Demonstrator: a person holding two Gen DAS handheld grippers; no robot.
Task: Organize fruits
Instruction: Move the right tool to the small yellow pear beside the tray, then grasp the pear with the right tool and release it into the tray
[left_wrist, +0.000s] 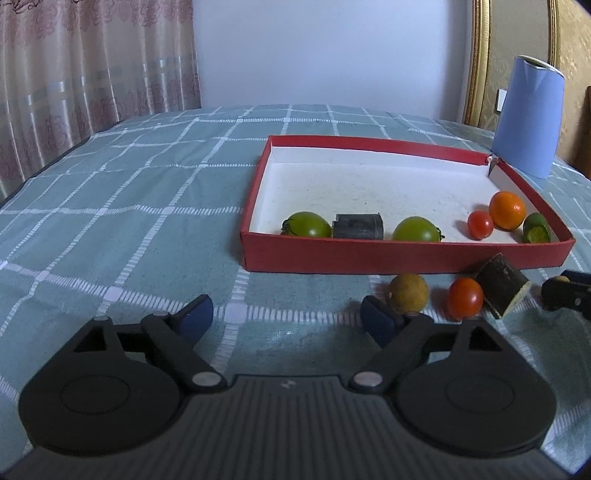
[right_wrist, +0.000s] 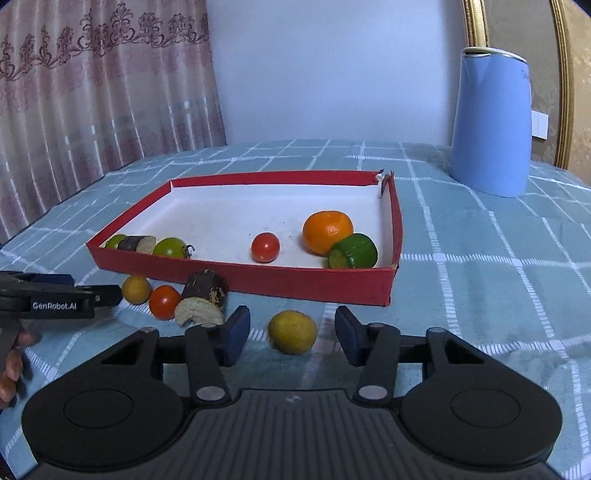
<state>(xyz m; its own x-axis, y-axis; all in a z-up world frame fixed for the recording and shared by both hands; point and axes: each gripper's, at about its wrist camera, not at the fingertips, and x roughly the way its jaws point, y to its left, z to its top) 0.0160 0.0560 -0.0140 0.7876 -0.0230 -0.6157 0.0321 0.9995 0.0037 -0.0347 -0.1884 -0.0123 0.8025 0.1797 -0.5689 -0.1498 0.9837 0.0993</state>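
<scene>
The right gripper (right_wrist: 291, 334) is straddling a yellow-green lime (right_wrist: 292, 331), pads not touching it; the left gripper (left_wrist: 286, 314) is gaping empty, farther off. Beyond, the red tray (right_wrist: 317, 282) is waiting.

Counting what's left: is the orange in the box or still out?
In. The orange sits on the box's white floor, beside a green piece.

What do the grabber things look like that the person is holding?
Both are black plastic. The left gripper and right gripper each have two round discs, a ribbed grey panel, silver rivets and dark blue pads on the fingertips. Seen from the side, the left one carries white lettering reading GenRobot.AI. No cables or sleeves show.
</scene>
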